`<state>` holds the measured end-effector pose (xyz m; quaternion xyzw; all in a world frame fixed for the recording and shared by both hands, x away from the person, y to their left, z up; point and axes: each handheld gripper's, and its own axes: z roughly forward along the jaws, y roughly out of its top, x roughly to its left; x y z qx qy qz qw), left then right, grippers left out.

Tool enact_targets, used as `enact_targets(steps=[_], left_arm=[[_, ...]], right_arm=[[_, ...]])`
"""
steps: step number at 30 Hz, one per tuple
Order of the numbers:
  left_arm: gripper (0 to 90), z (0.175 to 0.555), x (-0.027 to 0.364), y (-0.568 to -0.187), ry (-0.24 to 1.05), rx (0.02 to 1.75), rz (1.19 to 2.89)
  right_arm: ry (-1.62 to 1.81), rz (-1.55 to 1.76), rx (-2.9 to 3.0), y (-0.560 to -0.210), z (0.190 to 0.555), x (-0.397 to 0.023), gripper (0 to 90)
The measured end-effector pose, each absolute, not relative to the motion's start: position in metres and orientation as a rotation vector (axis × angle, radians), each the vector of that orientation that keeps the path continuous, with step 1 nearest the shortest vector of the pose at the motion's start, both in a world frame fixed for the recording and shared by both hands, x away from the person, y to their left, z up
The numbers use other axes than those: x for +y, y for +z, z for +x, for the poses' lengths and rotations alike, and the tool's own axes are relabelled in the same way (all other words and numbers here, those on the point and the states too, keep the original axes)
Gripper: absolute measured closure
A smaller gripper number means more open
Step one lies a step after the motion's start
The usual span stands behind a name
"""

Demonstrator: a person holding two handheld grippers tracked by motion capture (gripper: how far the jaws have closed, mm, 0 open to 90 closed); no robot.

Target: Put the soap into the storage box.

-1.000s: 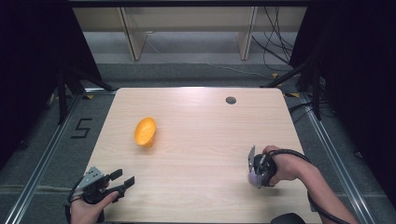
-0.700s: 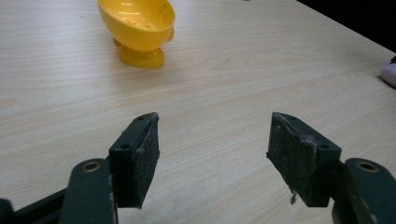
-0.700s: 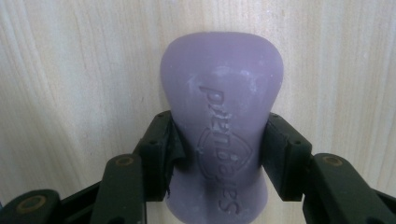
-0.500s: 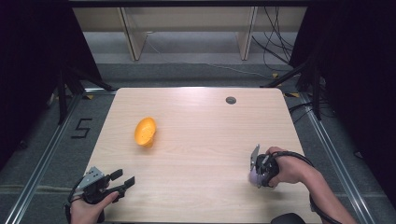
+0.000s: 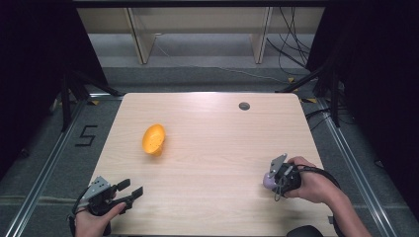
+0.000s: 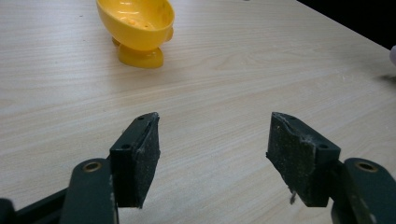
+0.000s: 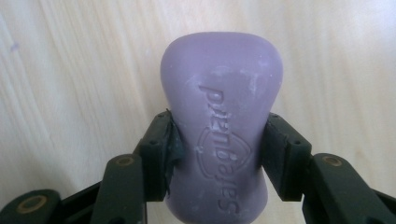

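A purple soap bar (image 7: 222,93) with an embossed logo sits lengthwise between the jaws of my right gripper (image 7: 220,122), which is shut on its waist. In the high view this gripper (image 5: 272,176) holds the soap bar (image 5: 267,181) near the table's right front edge. A yellow footed dish (image 5: 153,139) stands left of the table's middle, and it also lies ahead in the left gripper view as the yellow dish (image 6: 137,23). My left gripper (image 5: 132,187) rests at the front left corner; its jaws (image 6: 212,135) are open with bare wood between them.
The wooden table (image 5: 212,148) has a small dark round grommet (image 5: 244,105) near its far edge. Metal rails run along both sides on the floor, with a "5" mark (image 5: 85,135) at the left. Shelf legs and cables stand beyond the far edge.
My right gripper with the soap bar has shifted slightly and tilted up a little. The left gripper and the yellow dish have stayed put.
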<state>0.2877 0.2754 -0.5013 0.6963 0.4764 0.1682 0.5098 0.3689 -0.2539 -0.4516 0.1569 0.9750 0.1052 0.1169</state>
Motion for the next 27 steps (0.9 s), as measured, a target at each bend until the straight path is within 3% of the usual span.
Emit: enact_targets(steps=[27], left_arm=[[34.1,0.287,0.276,-0.501,0.398,1.144,1.674]], right_arm=[[0.75,0.594,2.31,-0.434,0.331,-0.209,50.2]])
